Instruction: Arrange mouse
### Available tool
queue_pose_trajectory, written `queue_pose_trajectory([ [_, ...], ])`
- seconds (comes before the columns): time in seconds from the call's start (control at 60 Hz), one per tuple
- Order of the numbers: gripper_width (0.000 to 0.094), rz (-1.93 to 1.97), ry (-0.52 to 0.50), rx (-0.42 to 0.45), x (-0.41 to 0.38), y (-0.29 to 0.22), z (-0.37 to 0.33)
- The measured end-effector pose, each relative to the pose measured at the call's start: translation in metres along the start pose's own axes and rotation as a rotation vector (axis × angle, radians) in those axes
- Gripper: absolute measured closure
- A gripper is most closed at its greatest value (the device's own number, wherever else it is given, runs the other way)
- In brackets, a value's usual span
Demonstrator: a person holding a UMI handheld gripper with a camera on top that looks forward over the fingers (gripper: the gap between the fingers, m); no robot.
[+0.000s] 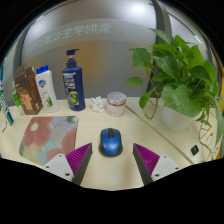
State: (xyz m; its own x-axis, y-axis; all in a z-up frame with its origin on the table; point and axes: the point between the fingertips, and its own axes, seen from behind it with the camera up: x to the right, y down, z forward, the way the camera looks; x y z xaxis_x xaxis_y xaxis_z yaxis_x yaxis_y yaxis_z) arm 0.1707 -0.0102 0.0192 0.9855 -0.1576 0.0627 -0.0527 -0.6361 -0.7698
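Observation:
A blue computer mouse [110, 142] lies on the beige desk [115, 168], just ahead of my fingers and level with their tips. My gripper [112, 156] is open; its two purple pads [78, 158] stand wide apart either side of the mouse, with a gap at each side. A patterned mouse mat [50, 136] in red and grey-green lies on the desk to the left of the mouse.
A leafy pot plant [178, 85] stands to the right. At the back left are a blue pump bottle [72, 85], a white bottle [45, 85] and a brown box [28, 92]. A small lidded cup [117, 102] stands behind the mouse.

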Motion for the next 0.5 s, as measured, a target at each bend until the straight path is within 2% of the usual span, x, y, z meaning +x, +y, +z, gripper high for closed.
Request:
queue_pose_trajectory([
  [0.083,0.012,0.003,-0.011,-0.018,0.0,-0.003,0.03],
  [0.15,0.0185,-0.003,-0.02,-0.029,0.0,-0.003,0.046],
  [0.183,0.0229,-0.007,-0.031,-0.036,-0.003,-0.003,0.052],
  [0.233,0.0404,0.0,-0.049,-0.024,-0.006,-0.007,0.055],
  [0.417,0.0533,-0.035,-0.043,-0.014,-0.006,-0.008,0.057],
  [0.5,0.0564,-0.043,-0.038,-0.016,-0.006,-0.01,0.057],
])
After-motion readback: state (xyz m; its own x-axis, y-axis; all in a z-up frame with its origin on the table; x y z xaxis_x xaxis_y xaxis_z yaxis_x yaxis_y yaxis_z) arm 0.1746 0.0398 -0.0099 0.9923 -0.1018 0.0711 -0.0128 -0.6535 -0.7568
